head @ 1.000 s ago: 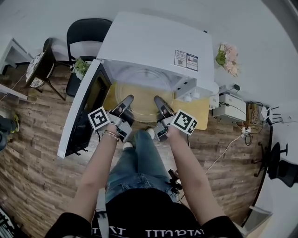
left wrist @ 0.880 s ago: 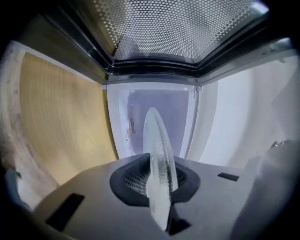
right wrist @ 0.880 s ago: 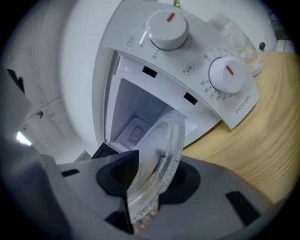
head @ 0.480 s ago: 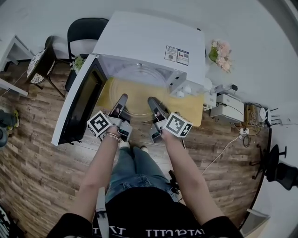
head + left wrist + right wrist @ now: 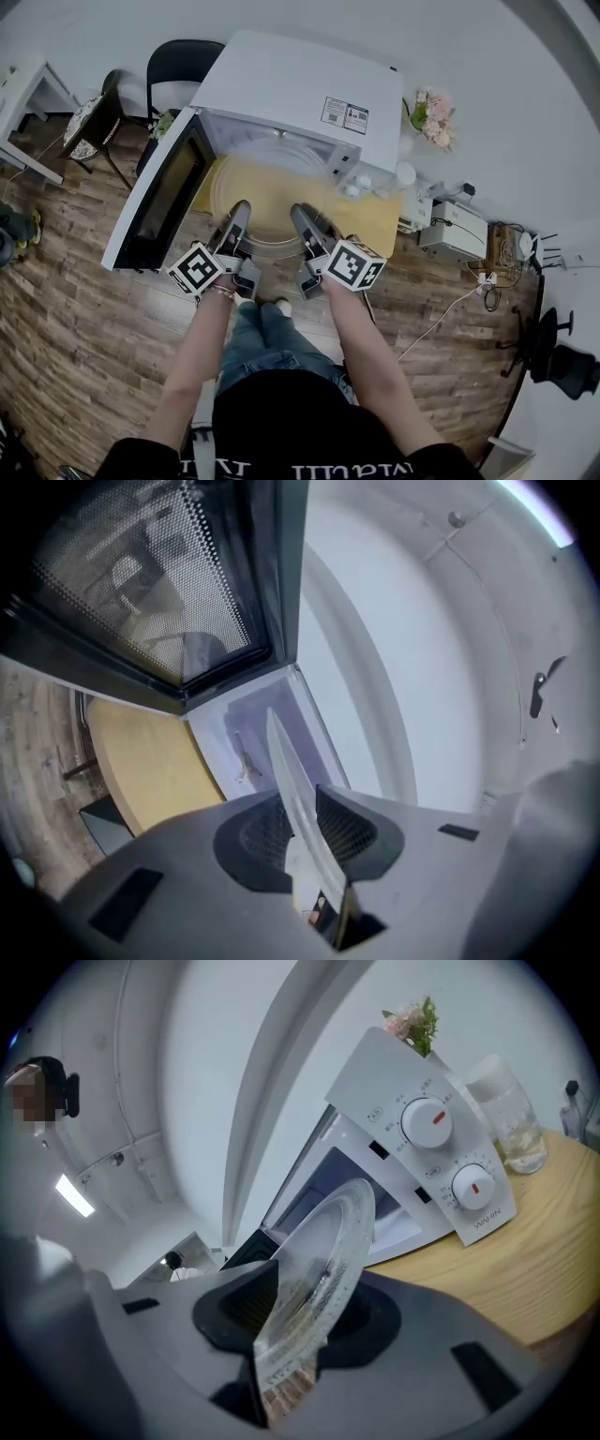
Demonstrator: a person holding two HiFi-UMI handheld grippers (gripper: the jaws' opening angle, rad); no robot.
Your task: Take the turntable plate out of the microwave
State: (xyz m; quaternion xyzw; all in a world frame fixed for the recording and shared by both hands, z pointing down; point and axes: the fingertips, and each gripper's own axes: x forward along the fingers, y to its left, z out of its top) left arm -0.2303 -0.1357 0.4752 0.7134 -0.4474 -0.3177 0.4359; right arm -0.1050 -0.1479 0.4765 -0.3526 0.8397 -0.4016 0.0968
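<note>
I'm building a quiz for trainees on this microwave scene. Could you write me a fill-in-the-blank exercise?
1. The microwave door stands ___.
2. Its control panel has ___ round knobs.
3. Pink ___ stand beside the microwave.
4. The turntable plate is clear ___.
Missing words: open; two; flowers; glass.

Office or test room: microwave on small wooden table mid-frame, plank floor, black chair upper left, swivel chair lower right.
</note>
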